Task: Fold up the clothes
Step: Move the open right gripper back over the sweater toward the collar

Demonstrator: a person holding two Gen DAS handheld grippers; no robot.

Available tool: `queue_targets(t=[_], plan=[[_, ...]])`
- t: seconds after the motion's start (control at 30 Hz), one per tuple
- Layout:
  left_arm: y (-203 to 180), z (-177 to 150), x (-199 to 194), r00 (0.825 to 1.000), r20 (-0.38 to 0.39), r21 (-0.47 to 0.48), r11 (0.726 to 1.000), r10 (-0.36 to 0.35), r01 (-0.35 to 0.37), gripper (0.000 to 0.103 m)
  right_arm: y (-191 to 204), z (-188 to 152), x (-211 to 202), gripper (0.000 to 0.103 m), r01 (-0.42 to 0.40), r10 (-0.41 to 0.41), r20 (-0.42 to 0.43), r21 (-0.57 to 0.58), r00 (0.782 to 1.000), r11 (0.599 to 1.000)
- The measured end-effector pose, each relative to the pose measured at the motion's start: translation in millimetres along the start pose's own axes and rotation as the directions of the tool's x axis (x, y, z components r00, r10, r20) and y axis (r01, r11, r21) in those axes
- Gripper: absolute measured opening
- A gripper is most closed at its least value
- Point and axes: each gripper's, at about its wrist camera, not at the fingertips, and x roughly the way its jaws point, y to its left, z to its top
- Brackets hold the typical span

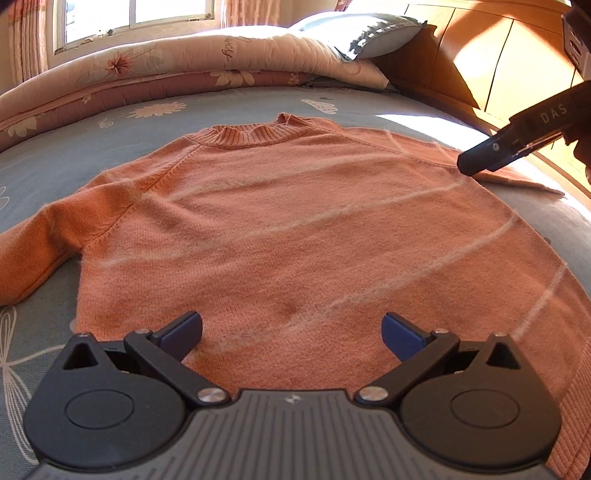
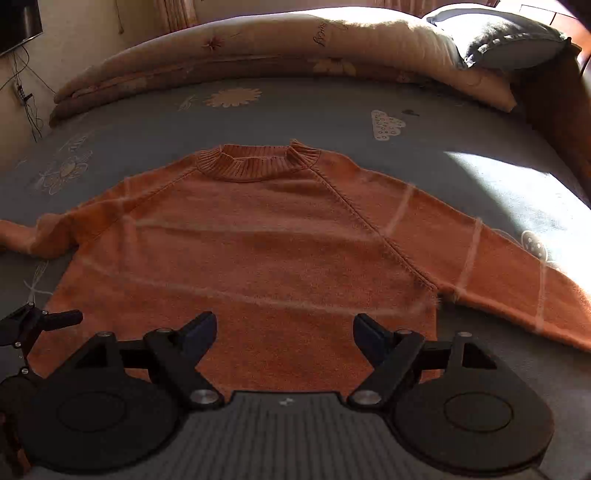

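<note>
Grey floral bedding (image 2: 295,114) is spread with an orange sweater (image 2: 258,258), laid flat, collar away, sleeves out, crossed by pale stripes. Both grippers are held over its hem: the left gripper (image 1: 291,332) and right gripper (image 2: 284,332) are each seen with jaws apart, empty.

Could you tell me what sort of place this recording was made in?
Most likely a home bedroom. The orange sweater lies spread on a bed with a grey flower-print sheet, a rolled floral quilt and a pillow sit at the far side, and a curtained window lets in sun.
</note>
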Motion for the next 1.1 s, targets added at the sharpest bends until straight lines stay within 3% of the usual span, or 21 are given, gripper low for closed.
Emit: queue_targets(t=[0.17,0.3,0.4,0.47,0.6,0.73,0.9,1.1], plan=[[-0.7,-6.6,-0.5,1.0,0.003,0.047,0.999,0.021,-0.021,0.102,21.9,-37.8,32.6,0.084,-0.008,0.011,-0.066,0.046,0.998,0.999],[-1.4,-5.7,0.6,1.0,0.008,0.039,0.999,0.029,-0.029,0.102,10.9,-69.7,21.1,0.086,0.011,-0.007,-0.084,0.042,0.996,0.999],[-1.0,-3.9,-7.4,0.997,0.083,0.018,1.0,-0.007,0.006,0.102,2.2,-69.6,3.5,0.086,0.012,-0.007,-0.077,0.06,0.997,0.998],[-3.8,-2.7,-10.3,0.991,0.131,0.036,0.999,-0.024,0.019,0.102,0.1,-54.2,-9.9,0.086,0.01,-0.008,-0.027,0.051,1.0,0.999],[-5.3,-5.0,0.1,0.993,0.114,0.053,0.998,-0.025,0.019,0.102,3.9,9.6,-22.1,0.086,0.026,-0.027,0.081,0.014,0.996,1.0],[-6.3,-7.6,11.3,0.995,0.091,0.067,0.998,-0.027,0.021,0.102,8.8,81.3,-3.9,0.086,0.062,-0.063,0.145,0.01,0.987,0.998],[-4.0,-9.2,11.6,0.995,0.096,0.064,0.997,-0.037,0.031,0.102,-0.4,138.2,74.2,0.086,0.122,-0.129,0.12,0.068,0.984,0.99],[-2.6,-10.1,11.2,0.994,0.1,0.059,0.997,-0.046,0.041,0.102,-14.9,138.5,171.6,0.085,0.21,-0.214,0.032,0.098,0.976,0.973]])
